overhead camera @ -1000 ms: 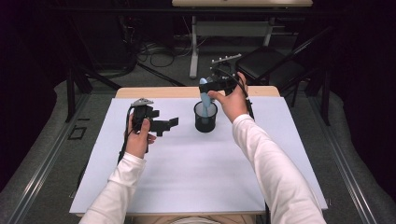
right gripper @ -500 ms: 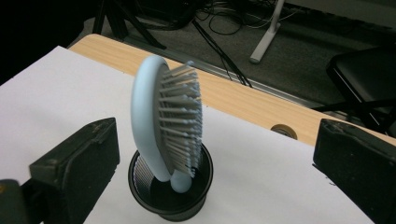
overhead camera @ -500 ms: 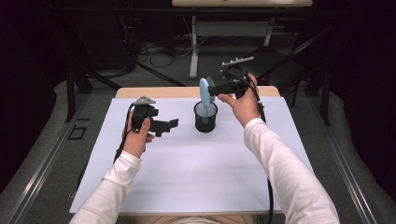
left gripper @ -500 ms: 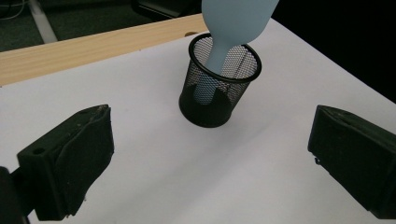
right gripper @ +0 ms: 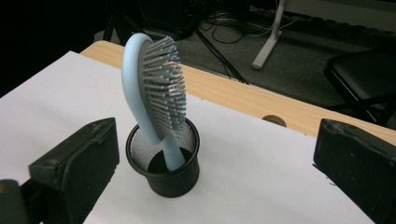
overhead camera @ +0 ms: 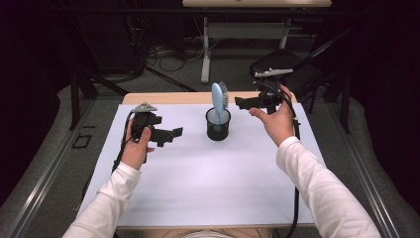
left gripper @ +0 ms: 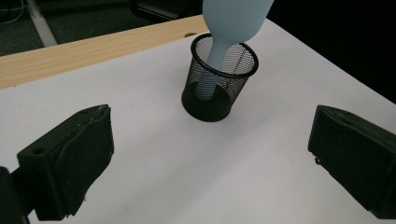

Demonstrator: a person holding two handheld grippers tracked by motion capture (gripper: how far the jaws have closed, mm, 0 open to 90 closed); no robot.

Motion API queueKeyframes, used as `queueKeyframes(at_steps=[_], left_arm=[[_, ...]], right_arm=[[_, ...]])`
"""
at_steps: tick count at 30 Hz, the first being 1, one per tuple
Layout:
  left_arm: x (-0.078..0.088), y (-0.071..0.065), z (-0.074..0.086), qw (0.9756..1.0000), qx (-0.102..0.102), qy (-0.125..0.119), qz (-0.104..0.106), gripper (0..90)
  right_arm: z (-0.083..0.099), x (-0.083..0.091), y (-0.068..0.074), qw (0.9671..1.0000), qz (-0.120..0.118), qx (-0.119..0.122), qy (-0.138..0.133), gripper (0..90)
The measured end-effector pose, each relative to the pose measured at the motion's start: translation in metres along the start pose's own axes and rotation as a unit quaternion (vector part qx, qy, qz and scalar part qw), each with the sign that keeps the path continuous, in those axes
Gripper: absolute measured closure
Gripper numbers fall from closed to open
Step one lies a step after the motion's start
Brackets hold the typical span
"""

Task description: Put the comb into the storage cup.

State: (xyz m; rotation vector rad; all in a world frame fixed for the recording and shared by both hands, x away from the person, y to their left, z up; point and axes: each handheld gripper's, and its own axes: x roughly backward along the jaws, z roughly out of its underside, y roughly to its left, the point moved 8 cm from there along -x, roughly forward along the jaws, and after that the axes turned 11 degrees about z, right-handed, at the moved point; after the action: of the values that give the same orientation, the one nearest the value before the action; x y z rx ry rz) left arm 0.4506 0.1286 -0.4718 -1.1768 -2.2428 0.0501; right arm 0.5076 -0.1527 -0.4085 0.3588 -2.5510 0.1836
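Note:
A light blue hairbrush (overhead camera: 218, 98) stands handle-down in a black mesh cup (overhead camera: 218, 125) near the table's far middle; its bristles (right gripper: 164, 91) face the right gripper view, and the cup (right gripper: 164, 173) sits between that view's jaws. My right gripper (overhead camera: 241, 102) hovers just right of the brush head, open and holding nothing. Left of the cup, my left gripper (overhead camera: 174, 134) is held above the white sheet (overhead camera: 208, 183), open and empty, with the cup (left gripper: 218, 88) and brush handle (left gripper: 212, 65) ahead of it.
The white sheet covers most of the wooden table (overhead camera: 163, 97), whose bare edge shows at the back. A black chair (overhead camera: 282, 62) and desk legs (overhead camera: 205, 49) with cables stand on the floor behind. A round hole (right gripper: 274, 120) is in the table's edge.
My right gripper has let go of the brush and drawn back to the right and up. The brush now stands alone in the cup. The left gripper barely moved.

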Motion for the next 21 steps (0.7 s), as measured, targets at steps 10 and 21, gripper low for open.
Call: queueKeyframes(at_steps=[10,21], left_arm=[[0.023,0.003,0.006,0.9999,0.001,-0.01,-0.005,0.5],[0.039,0.009,0.012,0.9993,-0.005,-0.015,-0.033,0.6]], right_arm=[[0.03,0.027,-0.007,0.9998,-0.01,0.014,-0.004,0.1],[0.068,0.042,-0.024,1.0,-0.008,-0.001,-0.002,0.2]])
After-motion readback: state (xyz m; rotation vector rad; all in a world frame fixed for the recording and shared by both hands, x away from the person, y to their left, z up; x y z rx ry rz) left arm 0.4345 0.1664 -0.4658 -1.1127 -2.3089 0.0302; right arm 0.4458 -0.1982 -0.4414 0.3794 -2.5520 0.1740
